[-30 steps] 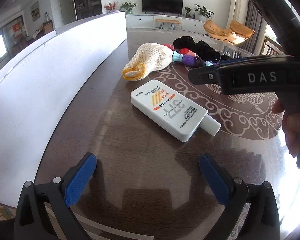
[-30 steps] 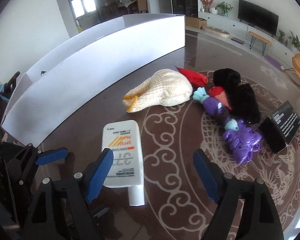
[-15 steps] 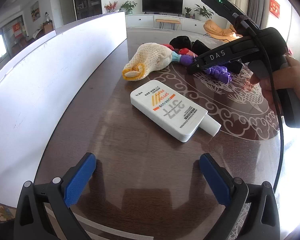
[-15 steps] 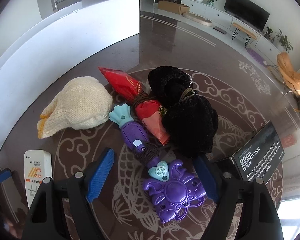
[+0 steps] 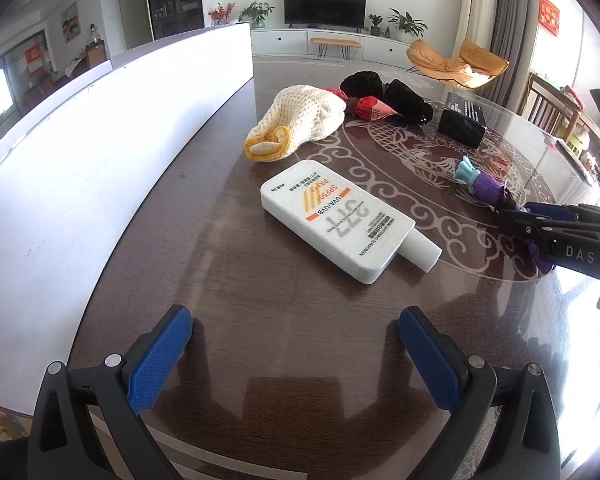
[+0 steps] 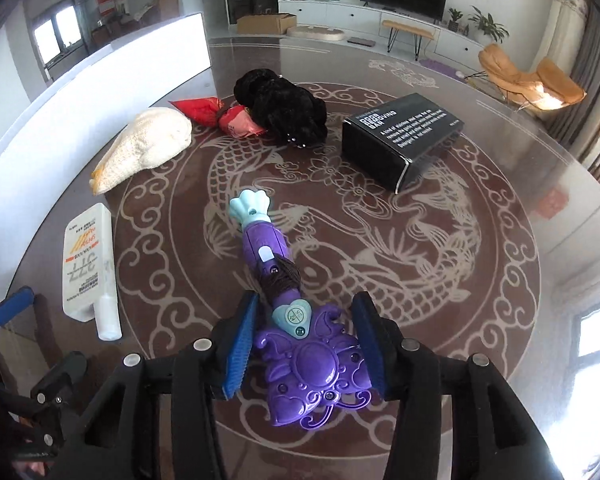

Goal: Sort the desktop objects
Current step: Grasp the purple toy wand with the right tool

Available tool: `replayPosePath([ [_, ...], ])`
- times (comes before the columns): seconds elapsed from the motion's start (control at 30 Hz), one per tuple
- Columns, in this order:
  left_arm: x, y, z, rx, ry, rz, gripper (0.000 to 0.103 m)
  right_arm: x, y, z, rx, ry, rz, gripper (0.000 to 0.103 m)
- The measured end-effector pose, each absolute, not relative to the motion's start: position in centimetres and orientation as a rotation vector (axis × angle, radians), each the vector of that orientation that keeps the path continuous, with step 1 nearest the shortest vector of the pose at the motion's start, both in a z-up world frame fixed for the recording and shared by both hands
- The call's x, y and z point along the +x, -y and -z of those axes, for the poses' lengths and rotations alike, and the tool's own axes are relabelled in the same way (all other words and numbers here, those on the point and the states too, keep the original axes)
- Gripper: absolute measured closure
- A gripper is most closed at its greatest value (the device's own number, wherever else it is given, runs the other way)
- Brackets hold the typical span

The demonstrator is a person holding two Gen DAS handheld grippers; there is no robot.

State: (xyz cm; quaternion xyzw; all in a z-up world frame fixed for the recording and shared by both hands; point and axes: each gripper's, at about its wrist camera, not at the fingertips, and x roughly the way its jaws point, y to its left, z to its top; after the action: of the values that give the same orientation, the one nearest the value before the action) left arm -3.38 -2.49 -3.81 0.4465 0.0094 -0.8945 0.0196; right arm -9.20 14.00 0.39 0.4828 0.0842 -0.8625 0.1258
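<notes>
A purple toy wand (image 6: 266, 248) with a pale blue tip lies in the middle of the patterned table (image 6: 440, 264), apart from the pile. My right gripper (image 6: 305, 320) is closing on its flower-shaped head, and both blue pads touch its sides. In the left wrist view the right gripper (image 5: 540, 220) holds the wand (image 5: 486, 188) at the right. My left gripper (image 5: 294, 324) stands open over bare table, short of a white sunscreen bottle (image 5: 336, 224).
A cream knit pouch (image 6: 148, 148), a red packet (image 6: 220, 114) and a black fluffy item (image 6: 284, 108) lie together at the back. To their right sits a black box (image 6: 400, 140). A white board (image 5: 100, 140) walls the table's left side.
My right gripper swung from beside the bottle over to the wand and narrowed onto its head. The wand now lies away from the pile, nearer the front. My left gripper stayed still.
</notes>
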Motion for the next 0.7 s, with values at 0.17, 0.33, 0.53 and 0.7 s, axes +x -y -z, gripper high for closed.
replayPosePath([
  [0.17,-3.4,2.5,3.8,1.386,-0.029,2.776,0.000,-6.4,-15.4,-0.5,1.358,-0.264,2.535,0.048],
  [0.33,-3.4,2.5,3.8,1.387,-0.028,2.778,0.000,-7.1,-15.1,-0.1,1.348,-0.262,2.476,0.017],
  [0.53,-3.4,2.5,3.8,1.386,-0.029,2.778,0.000,-6.7,-15.4,0.4,1.318,-0.242,2.501,0.003],
  [0.7,-3.4,2.6,3.8,1.394,-0.026,2.779,0.000,-6.5,-15.5,0.6,1.302,-0.230,2.519,0.000],
])
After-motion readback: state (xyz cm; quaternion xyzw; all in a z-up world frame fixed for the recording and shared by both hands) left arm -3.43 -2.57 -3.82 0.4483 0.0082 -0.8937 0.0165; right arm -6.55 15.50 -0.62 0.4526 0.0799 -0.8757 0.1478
